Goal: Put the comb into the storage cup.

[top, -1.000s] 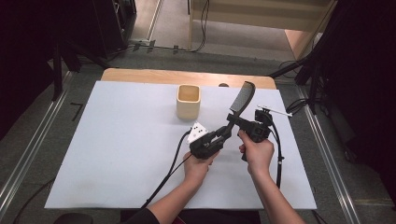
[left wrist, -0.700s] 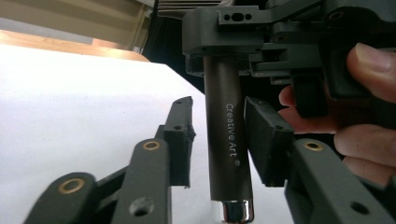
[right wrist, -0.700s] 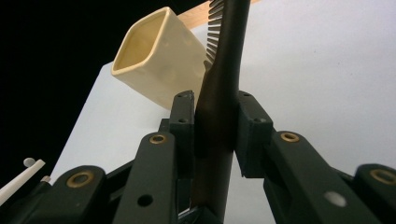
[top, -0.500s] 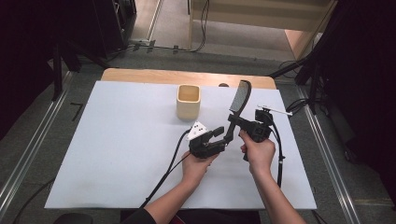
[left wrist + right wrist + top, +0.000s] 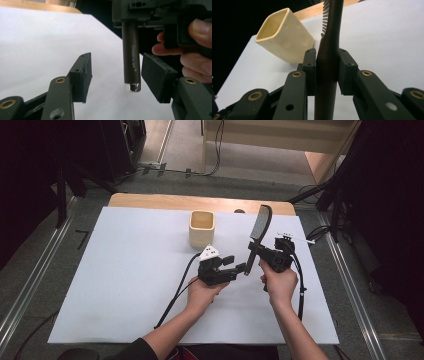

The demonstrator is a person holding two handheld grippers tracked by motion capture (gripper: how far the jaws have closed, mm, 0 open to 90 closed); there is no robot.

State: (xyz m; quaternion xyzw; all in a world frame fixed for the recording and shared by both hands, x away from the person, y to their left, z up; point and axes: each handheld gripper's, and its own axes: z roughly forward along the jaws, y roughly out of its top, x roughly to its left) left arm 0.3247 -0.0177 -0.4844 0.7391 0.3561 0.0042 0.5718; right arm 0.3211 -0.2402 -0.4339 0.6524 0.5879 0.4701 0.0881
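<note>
1. Two grippers meet over the white table (image 5: 125,270); the left gripper (image 5: 241,267) has just been opening, its pads clear of the handle end between them.
2. Right gripper (image 5: 256,251) clamps the hairbrush (image 5: 260,227) upright, right of the cream cup (image 5: 202,228).

In the right gripper view the brush (image 5: 328,62) runs off the top edge, its bristles cut short, and the cup's (image 5: 284,37) base sits behind the right tongs (image 5: 327,72). In the left gripper view, the small print on the handle is hard to read.
</note>
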